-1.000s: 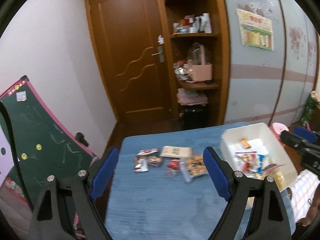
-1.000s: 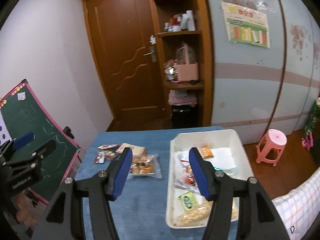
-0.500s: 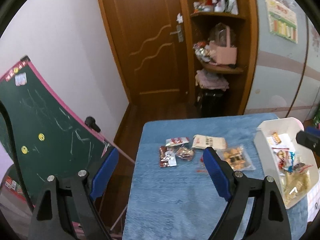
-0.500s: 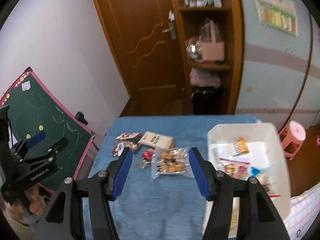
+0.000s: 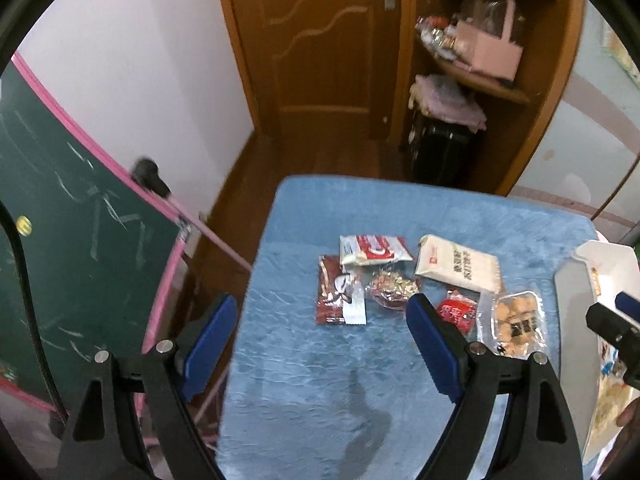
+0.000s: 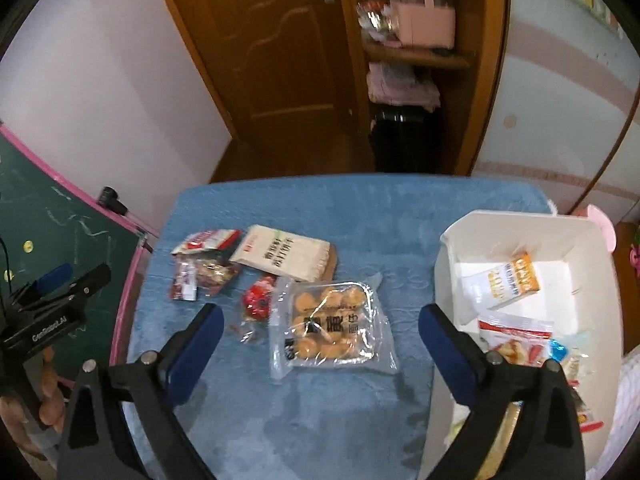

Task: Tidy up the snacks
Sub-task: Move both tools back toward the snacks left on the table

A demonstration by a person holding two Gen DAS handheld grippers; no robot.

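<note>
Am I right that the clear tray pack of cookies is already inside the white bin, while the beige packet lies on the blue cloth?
Not quite: the right wrist view shows the clear tray pack of cookies lying on the blue cloth, left of the white bin. The beige packet does lie on the cloth.

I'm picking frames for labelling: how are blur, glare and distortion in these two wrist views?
Left wrist view: strong fisheye bending, motion smear on the chalkboard, shadow on the blue table cover. Right wrist view: clear cookie pack shows glare but stays readable, shelf blurred, white bin bright.
</note>
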